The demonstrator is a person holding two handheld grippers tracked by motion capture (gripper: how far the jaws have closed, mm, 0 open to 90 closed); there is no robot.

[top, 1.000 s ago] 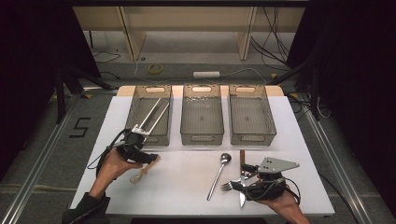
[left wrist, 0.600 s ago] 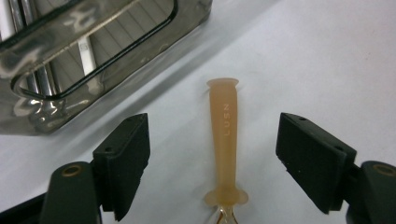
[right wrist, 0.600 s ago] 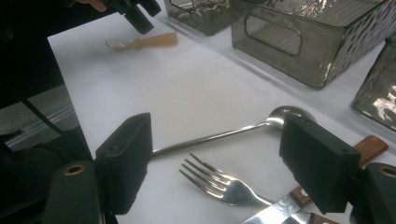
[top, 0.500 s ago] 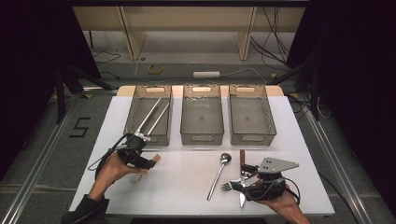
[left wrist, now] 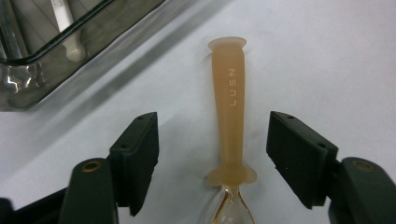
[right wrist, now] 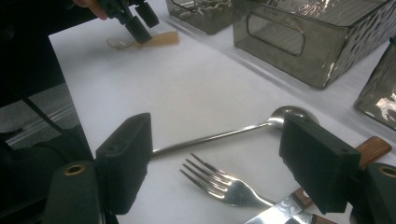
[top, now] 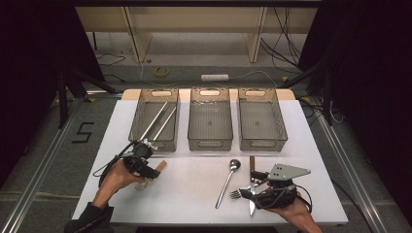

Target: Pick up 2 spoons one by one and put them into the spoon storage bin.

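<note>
A small spoon with a tan handle (left wrist: 231, 107) and a clear bowl lies on the white table (top: 194, 179). My left gripper (left wrist: 212, 128) straddles the handle. Its jaws have just been closing, but both pads stand apart from it, so it is open. From above, the left gripper (top: 149, 171) sits over this spoon (top: 162, 165) near the left bin (top: 141, 109). My right gripper (right wrist: 217, 149) is open and low over a fork (right wrist: 219, 184). A metal spoon (right wrist: 210, 137) and a wooden-handled knife (right wrist: 371, 145) lie beside the fork.
Three smoky plastic bins stand in a row at the back; the left one holds long metal tongs (top: 160, 120), while the middle bin (top: 210, 141) and the right bin (top: 263, 141) look bare inside. The table's front edge runs just under both hands.
The left gripper has edged slightly nearer over the tan-handled spoon. The right gripper and the cutlery by it have not moved.
</note>
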